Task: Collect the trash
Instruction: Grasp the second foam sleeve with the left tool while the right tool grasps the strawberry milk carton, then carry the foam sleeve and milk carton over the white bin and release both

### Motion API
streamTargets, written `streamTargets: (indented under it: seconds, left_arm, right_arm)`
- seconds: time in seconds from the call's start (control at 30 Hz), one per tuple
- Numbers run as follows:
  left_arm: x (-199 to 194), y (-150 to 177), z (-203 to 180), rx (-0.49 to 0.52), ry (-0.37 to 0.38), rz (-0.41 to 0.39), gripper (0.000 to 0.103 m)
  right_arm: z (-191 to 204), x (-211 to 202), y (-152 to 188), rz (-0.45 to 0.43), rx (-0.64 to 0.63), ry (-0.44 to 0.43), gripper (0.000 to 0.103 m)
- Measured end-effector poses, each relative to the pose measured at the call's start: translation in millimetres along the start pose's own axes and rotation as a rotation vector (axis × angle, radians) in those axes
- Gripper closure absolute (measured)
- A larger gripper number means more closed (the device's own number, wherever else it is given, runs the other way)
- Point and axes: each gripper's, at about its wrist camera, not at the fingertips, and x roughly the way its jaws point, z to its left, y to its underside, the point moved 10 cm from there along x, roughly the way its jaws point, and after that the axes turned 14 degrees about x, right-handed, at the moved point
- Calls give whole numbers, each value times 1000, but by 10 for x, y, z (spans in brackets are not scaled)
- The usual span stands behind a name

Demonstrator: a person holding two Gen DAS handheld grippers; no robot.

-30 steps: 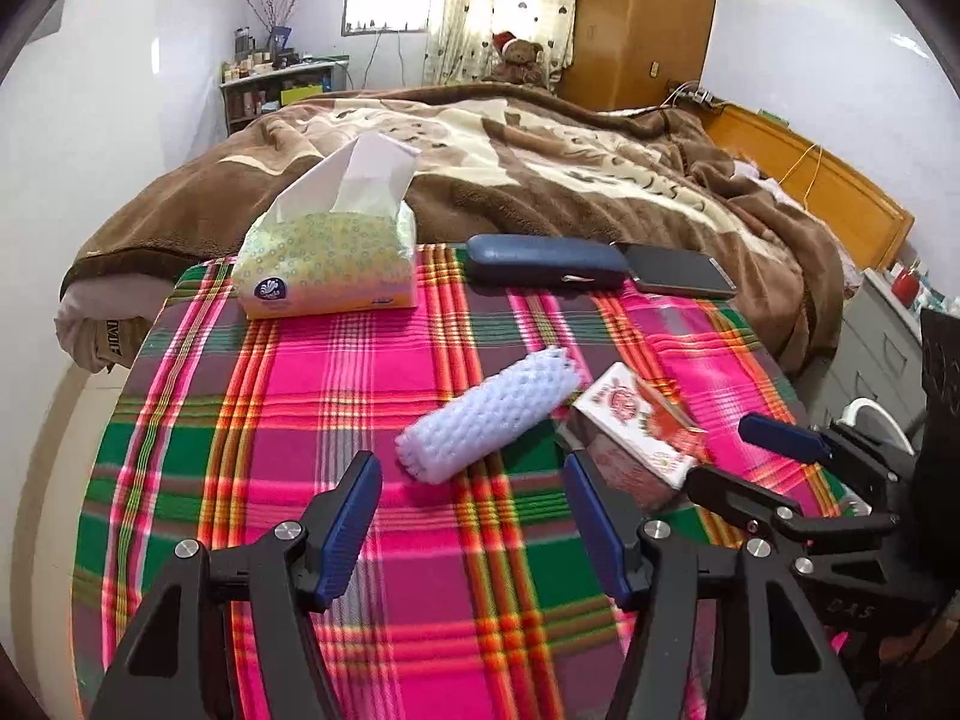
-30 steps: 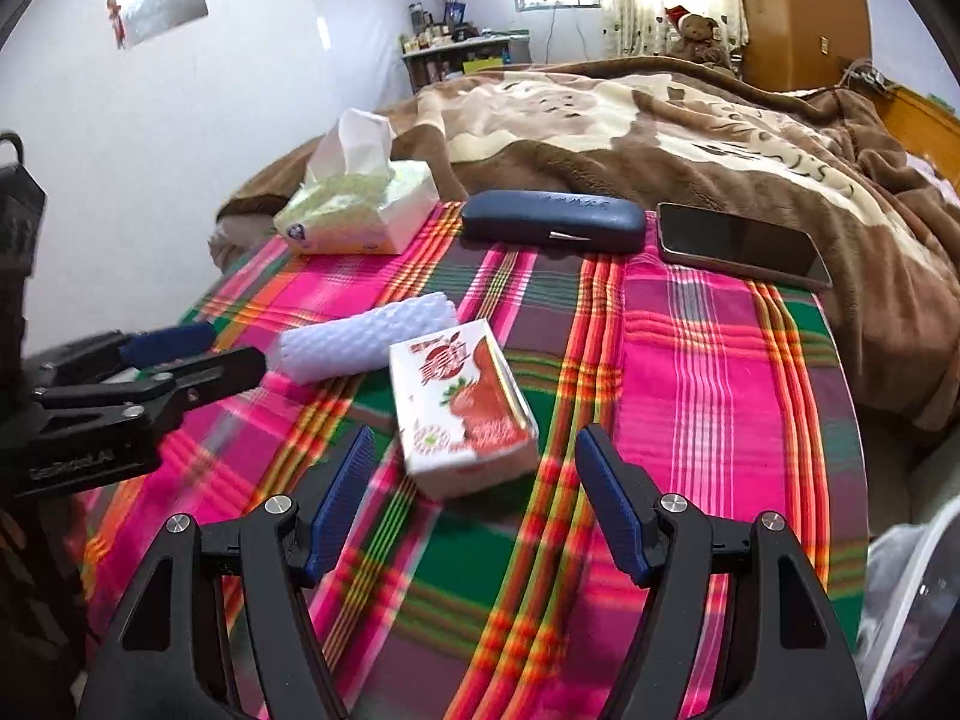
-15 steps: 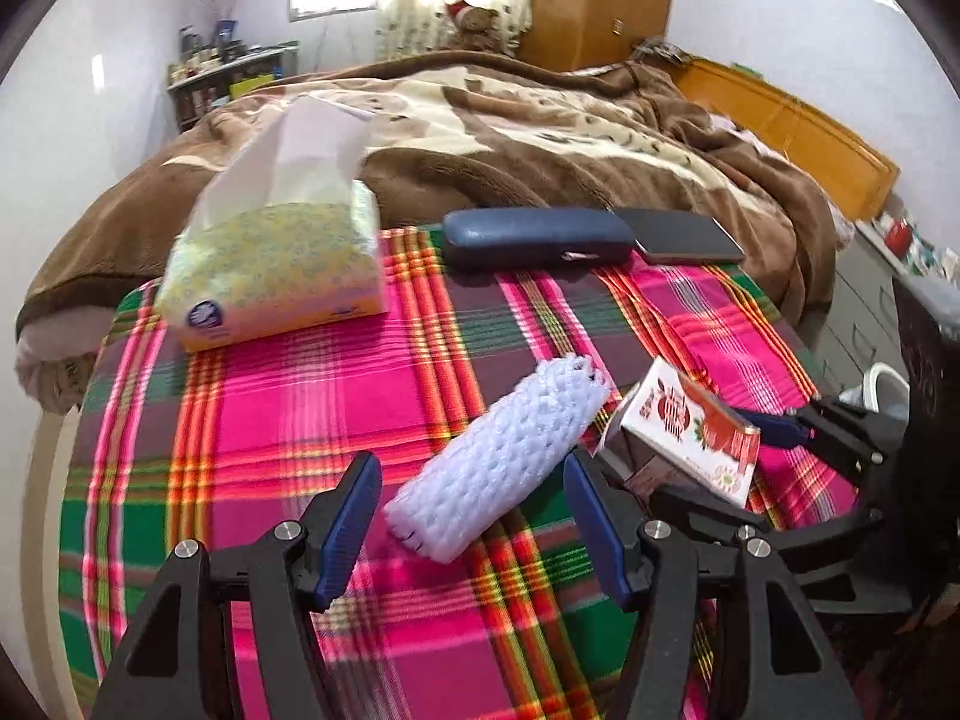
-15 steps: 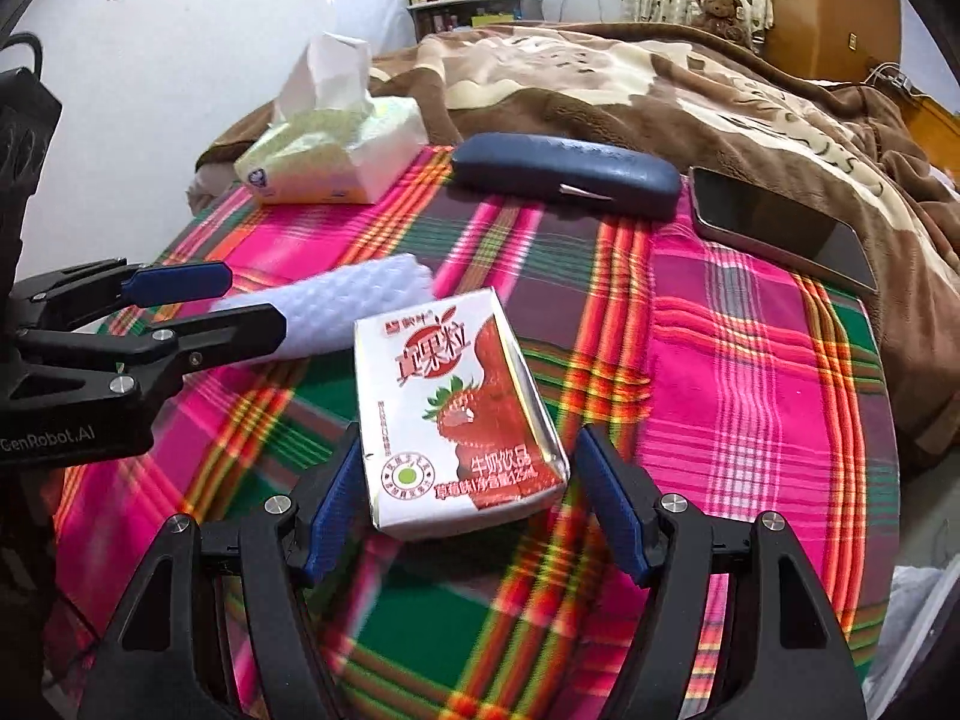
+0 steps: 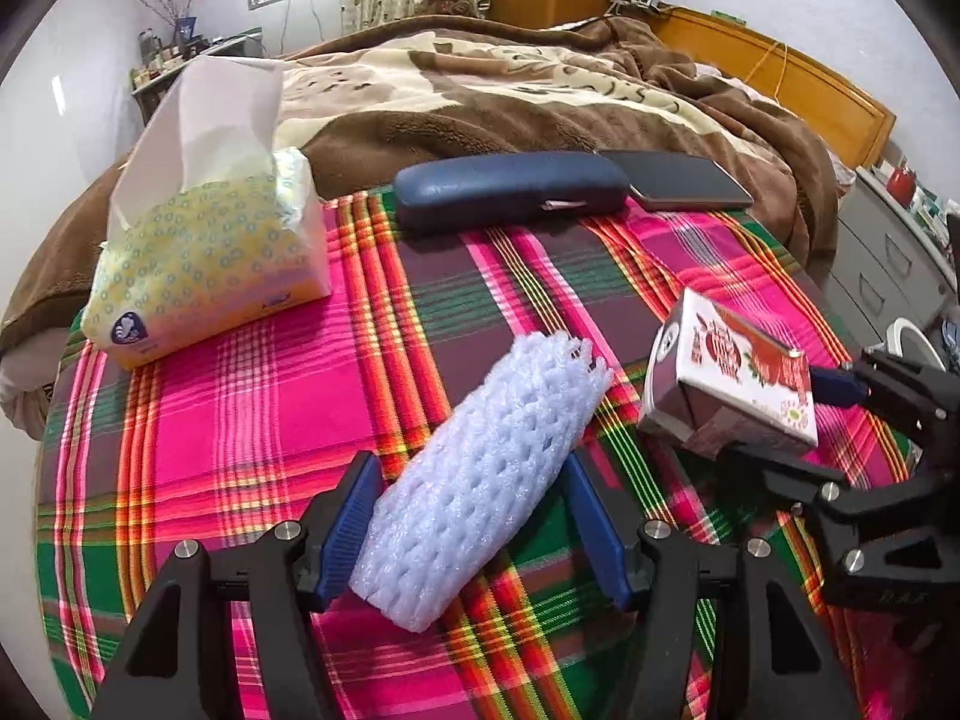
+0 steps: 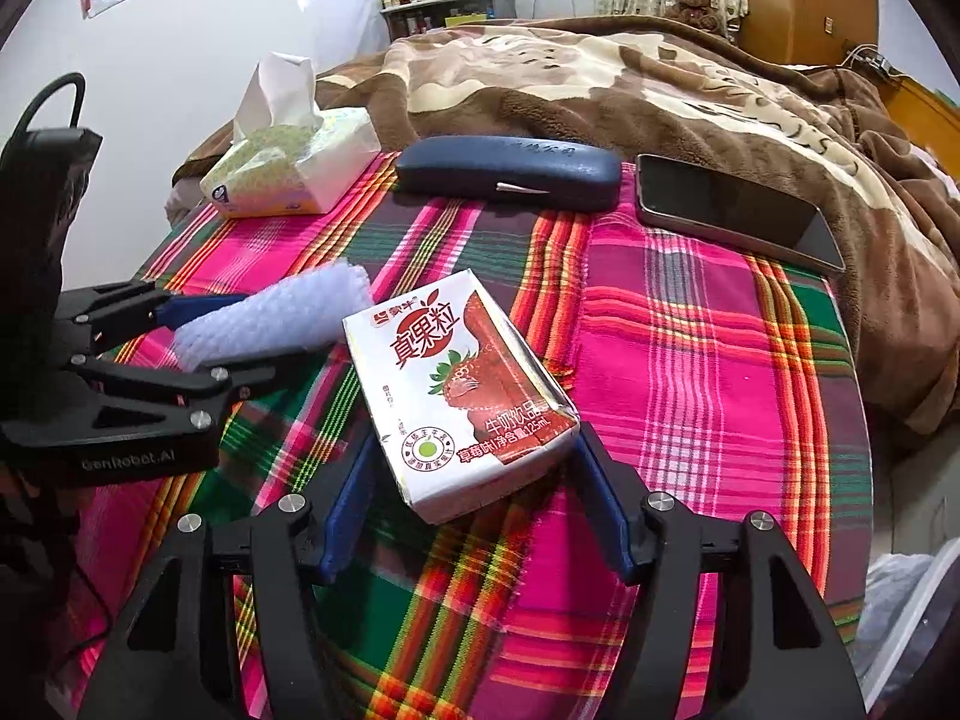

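A white foam fruit net point(image 5: 486, 474) lies on the plaid cloth point(image 5: 240, 396). My left gripper point(image 5: 474, 525) is open, its blue pads on either side of the net's near end; the net also shows in the right wrist view point(image 6: 282, 318). A red and white strawberry milk carton point(image 6: 462, 390) lies on the cloth. My right gripper point(image 6: 474, 504) is open and straddles the carton's near end. In the left wrist view the carton point(image 5: 732, 378) sits between the right gripper's fingers at the right.
A tissue pack point(image 5: 204, 264) stands at the back left. A dark blue glasses case point(image 5: 510, 189) and a phone point(image 5: 684, 180) lie at the far edge, against the brown blanket point(image 5: 540, 96). A white bin's rim point(image 6: 918, 618) shows at the lower right.
Both grippers have moved forward. The net now sits between the left fingers and the carton between the right fingers. Both stay open.
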Motion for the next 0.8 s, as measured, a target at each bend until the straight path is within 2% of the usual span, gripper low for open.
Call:
streamTargets:
  seconds: [0.1,0.37,0.47,0.8]
  left_arm:
    - [5,9,-3,-12,-8,0,41]
    - [-41,16,5,-45,-23,-3,64]
    - [-88,16,-36,-49,-14,-14,68]
    - [-312,72,-292,-77,-4,-53,68]
  right_arm:
    - [-10,0,-7,-4,8,-2,39]
    - [-85,-25,-3,-23,46,5,40]
    - [-107,-53,4,-34,57,7,40]
    - [-185,-276,54,-78,89,-8,40]
